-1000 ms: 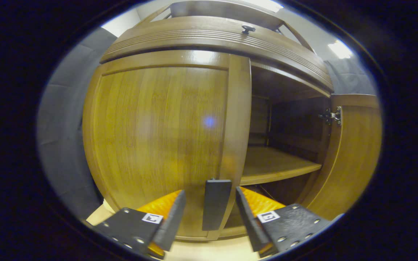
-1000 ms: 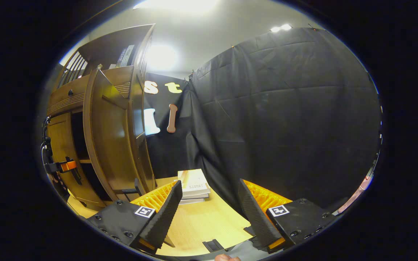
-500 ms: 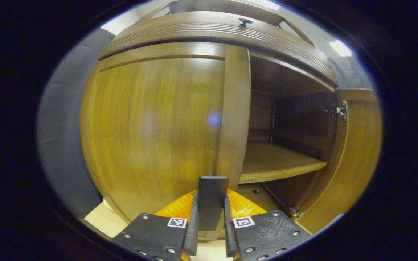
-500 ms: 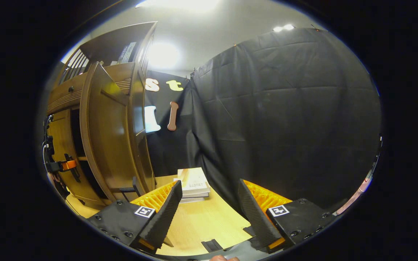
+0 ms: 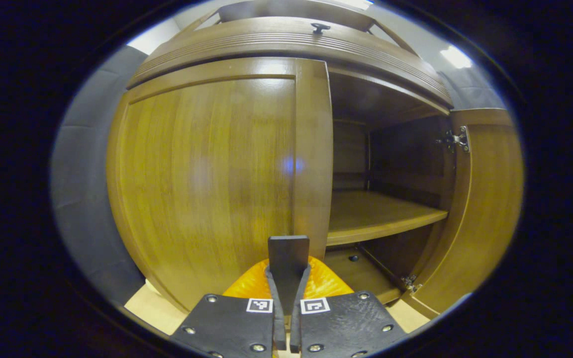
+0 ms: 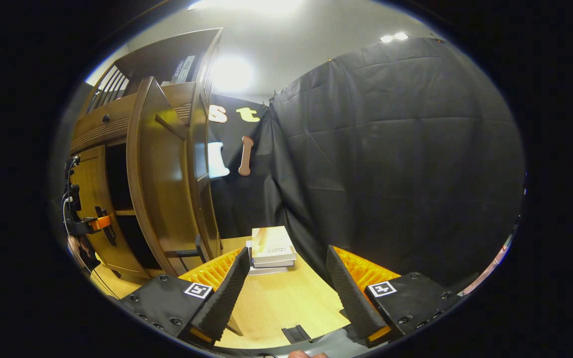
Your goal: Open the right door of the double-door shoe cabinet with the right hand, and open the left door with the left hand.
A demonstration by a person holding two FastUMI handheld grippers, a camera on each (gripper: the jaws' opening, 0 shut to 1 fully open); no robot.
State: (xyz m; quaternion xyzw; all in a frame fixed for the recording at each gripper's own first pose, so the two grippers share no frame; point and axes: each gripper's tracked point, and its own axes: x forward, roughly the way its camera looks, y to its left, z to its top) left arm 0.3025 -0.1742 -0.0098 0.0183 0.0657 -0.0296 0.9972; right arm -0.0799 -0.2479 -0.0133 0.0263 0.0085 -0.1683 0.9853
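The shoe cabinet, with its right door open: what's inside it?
Inside the shoe cabinet, past the open right door, is a bare wooden shelf and a dark back. The closed left door hides the other half.

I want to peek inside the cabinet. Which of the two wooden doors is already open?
The right brown wooden door is open, swung out beside the bare shelf. The left brown wooden door is shut, its dark handle pinched by the left gripper.

The left door (image 5: 207,174) is glossy varnished wood with visible grain; its handle (image 5: 288,258) looks matt and dark. The right door's hinge (image 5: 454,141) is bare metal. The floor (image 6: 276,303) is pale smooth wood
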